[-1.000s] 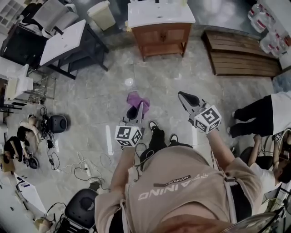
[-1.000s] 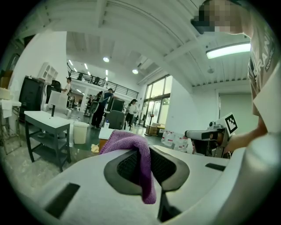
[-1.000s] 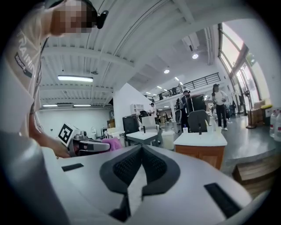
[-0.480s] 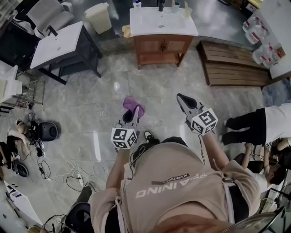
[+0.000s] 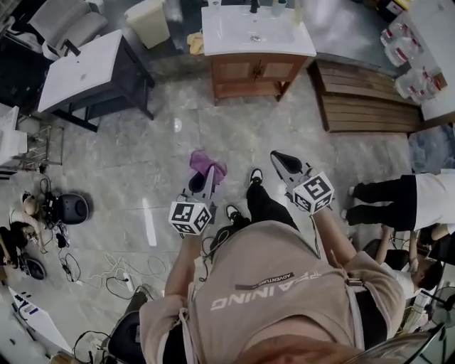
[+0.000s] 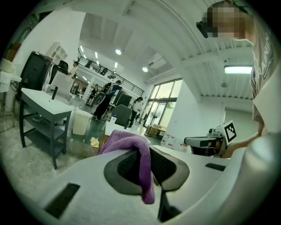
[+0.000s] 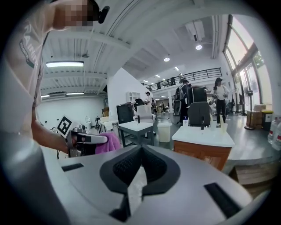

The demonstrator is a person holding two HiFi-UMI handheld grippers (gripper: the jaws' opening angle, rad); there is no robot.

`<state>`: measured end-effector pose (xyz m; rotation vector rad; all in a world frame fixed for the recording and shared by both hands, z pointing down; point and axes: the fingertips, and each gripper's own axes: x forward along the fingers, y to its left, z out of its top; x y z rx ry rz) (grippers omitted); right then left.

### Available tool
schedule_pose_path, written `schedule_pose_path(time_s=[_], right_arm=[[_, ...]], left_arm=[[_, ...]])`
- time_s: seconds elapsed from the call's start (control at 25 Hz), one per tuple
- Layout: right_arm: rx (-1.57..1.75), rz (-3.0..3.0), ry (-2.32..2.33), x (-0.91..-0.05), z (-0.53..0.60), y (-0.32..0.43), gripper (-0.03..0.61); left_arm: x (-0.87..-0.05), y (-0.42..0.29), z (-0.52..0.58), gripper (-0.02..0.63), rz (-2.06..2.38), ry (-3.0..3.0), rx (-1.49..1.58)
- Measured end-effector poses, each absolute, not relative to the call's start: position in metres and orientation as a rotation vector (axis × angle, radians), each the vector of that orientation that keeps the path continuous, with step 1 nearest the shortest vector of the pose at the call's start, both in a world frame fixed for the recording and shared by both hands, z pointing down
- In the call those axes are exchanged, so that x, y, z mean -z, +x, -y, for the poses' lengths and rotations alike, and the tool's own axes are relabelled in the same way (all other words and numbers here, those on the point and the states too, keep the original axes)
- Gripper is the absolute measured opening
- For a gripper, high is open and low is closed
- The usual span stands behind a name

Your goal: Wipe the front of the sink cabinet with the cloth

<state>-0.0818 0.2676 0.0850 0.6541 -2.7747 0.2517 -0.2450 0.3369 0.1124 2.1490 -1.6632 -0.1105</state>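
The wooden sink cabinet (image 5: 252,71) with its white basin top stands several steps ahead across the floor; the right gripper view shows it at the right (image 7: 203,151). My left gripper (image 5: 202,176) is shut on a purple cloth (image 5: 206,163), which bulges from between the jaws and hangs down over them (image 6: 141,162). My right gripper (image 5: 279,163) is held level beside it, jaws shut with nothing between them. The cloth also shows at the left of the right gripper view (image 7: 109,143). Both grippers are far from the cabinet.
A grey table (image 5: 85,71) stands at the left, a cream bin (image 5: 151,20) behind it. A slatted wooden platform (image 5: 366,103) lies right of the cabinet. Cables and a black device (image 5: 67,207) litter the left floor. A seated person's legs (image 5: 387,195) are at the right.
I have walked forward toward the cabinet; my foot has stepped out ahead between the grippers. Both grippers keep their hold and spacing.
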Motion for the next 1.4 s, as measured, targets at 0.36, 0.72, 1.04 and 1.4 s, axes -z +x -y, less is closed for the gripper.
schedule_pose_path(time_s=[0.36,0.72,1.04,1.4], right_arm=[[-0.329,2.844,0.649,-0.100,-0.161,-0.100,0.011],[-0.355,2.930,0.623,-0.092,-0.035,-0.075,0.011],[-0.410,2.929,0.644,-0.108,0.024,-0.052,0.011],[-0.419,2.901,0.654,-0.121,0.061,-0.058,0.011]], left_arm=[[-0.106,-0.258,-0.243,0.037,1.716,2.154,-0.054],[-0.079,-0.246,-0.119,0.037,1.777,2.112,0.051],[-0.081,-0.248,-0.058,0.037,1.824,2.069,0.037],[-0.111,-0.273,-0.028,0.037,1.817,2.009,-0.007]])
